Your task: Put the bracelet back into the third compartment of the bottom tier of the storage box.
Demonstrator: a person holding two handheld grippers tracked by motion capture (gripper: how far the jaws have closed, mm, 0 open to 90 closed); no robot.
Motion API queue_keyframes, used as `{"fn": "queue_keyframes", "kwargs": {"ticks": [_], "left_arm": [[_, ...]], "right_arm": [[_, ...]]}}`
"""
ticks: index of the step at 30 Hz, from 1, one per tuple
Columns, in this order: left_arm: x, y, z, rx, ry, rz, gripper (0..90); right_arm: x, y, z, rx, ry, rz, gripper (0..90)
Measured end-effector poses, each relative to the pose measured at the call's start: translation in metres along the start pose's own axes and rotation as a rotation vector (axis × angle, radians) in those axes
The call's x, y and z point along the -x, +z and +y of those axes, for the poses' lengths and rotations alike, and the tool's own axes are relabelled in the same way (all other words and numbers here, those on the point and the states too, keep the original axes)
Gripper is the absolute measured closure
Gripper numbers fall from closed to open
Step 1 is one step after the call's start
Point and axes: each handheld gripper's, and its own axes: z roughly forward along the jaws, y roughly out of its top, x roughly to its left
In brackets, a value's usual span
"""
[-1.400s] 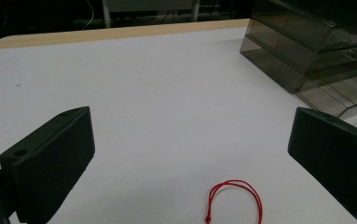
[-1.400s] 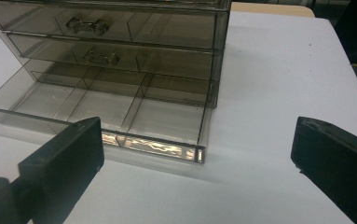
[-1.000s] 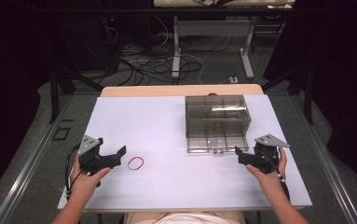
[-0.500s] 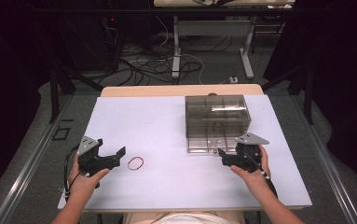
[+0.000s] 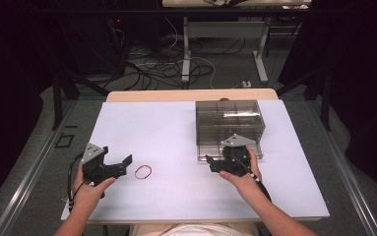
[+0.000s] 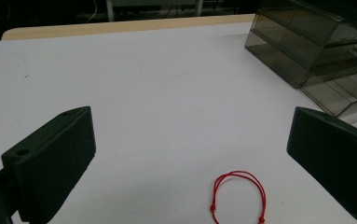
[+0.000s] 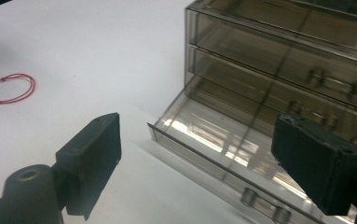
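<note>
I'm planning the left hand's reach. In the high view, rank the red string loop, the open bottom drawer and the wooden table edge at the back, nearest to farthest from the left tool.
1. Red string loop: just right of the left tool, on the white sheet.
2. Open bottom drawer: far right, by the right tool.
3. Wooden table edge: at the back.

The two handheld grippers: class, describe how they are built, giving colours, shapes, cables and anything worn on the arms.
Both the left gripper and the right gripper are black, each with two blocky ribbed jaws. A grey three-cornered plate tops each one, and a black cable trails back from it. The forearms are bare, with no sleeves showing.
</note>
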Motion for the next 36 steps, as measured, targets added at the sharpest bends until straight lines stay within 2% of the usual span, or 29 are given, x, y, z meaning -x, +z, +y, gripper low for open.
{"fn": "queue_keyframes", "kwargs": {"ticks": [7, 19, 24, 25, 27, 31, 32, 33, 36], "left_arm": [[0.000, -0.001, 0.000, 0.002, -0.001, 0.000, 0.9], [0.000, -0.001, 0.001, 0.002, -0.002, 0.002, 1.0], [-0.001, -0.001, 0.001, 0.003, -0.003, 0.006, 1.0], [-0.001, -0.001, 0.001, 0.003, -0.002, 0.006, 1.0], [-0.001, -0.001, 0.001, 0.002, 0.001, 0.006, 1.0], [-0.001, -0.001, 0.001, 0.004, 0.004, 0.005, 1.0], [-0.001, -0.001, 0.001, 0.004, 0.004, 0.005, 1.0], [-0.001, -0.001, 0.001, 0.004, 0.004, 0.006, 1.0], [-0.001, -0.001, 0.001, 0.004, 0.002, 0.006, 1.0]], "right_arm": [[-0.013, 0.007, 0.015, -0.012, -0.038, 0.026, 15.3], [-0.036, 0.023, 0.037, -0.028, -0.073, 0.080, 15.8], [-0.042, 0.029, 0.045, -0.039, -0.065, 0.110, 16.3], [-0.043, 0.030, 0.047, -0.056, -0.063, 0.120, 16.3], [-0.044, 0.031, 0.048, -0.048, -0.058, 0.123, 16.3], [-0.048, 0.037, 0.053, -0.085, -0.072, 0.142, 16.3], [-0.049, 0.039, 0.053, -0.071, -0.071, 0.146, 16.7], [-0.050, 0.040, 0.055, -0.085, -0.074, 0.152, 17.1], [-0.054, 0.044, 0.058, -0.073, -0.076, 0.159, 17.5]]}}
